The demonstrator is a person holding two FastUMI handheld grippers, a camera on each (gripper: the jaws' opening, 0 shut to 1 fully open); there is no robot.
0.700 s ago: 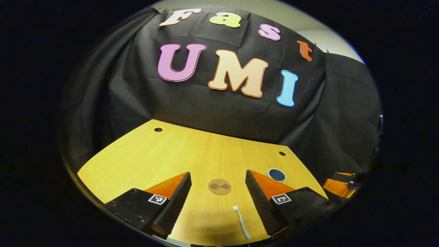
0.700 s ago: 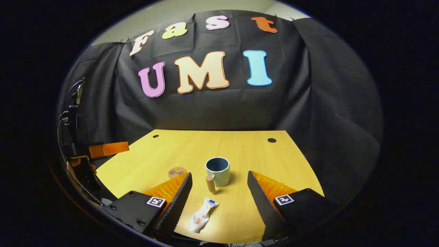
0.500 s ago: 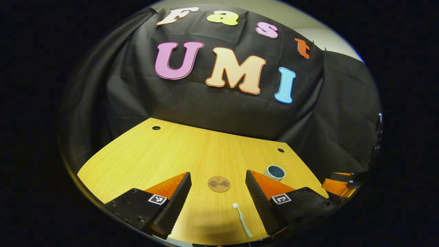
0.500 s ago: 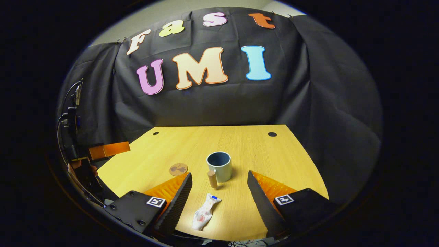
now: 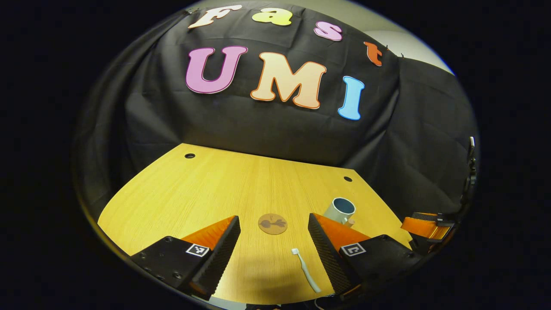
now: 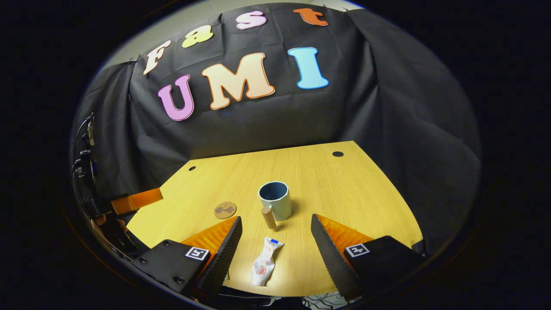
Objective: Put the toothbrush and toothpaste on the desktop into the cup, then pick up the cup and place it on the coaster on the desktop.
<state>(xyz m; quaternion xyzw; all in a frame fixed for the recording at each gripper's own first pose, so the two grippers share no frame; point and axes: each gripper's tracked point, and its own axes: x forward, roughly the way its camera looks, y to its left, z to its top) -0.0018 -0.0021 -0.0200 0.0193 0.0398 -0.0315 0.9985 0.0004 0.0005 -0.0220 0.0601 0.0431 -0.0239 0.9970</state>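
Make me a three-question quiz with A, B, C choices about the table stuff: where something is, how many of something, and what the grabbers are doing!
1. Where is the toothpaste?
A. in the cup
B. flat on the table
C. on the coaster

2. How many round holes does the table have along its far edge?
A. two
B. four
C. none

3. How is the right gripper?
A. shut on the cup
B. holding the toothbrush
C. open, holding nothing

Answers: 1 B, it lies in front of the cup. 2 A, one near each far corner. 3 C, its fingers stand wide apart over the toothpaste.
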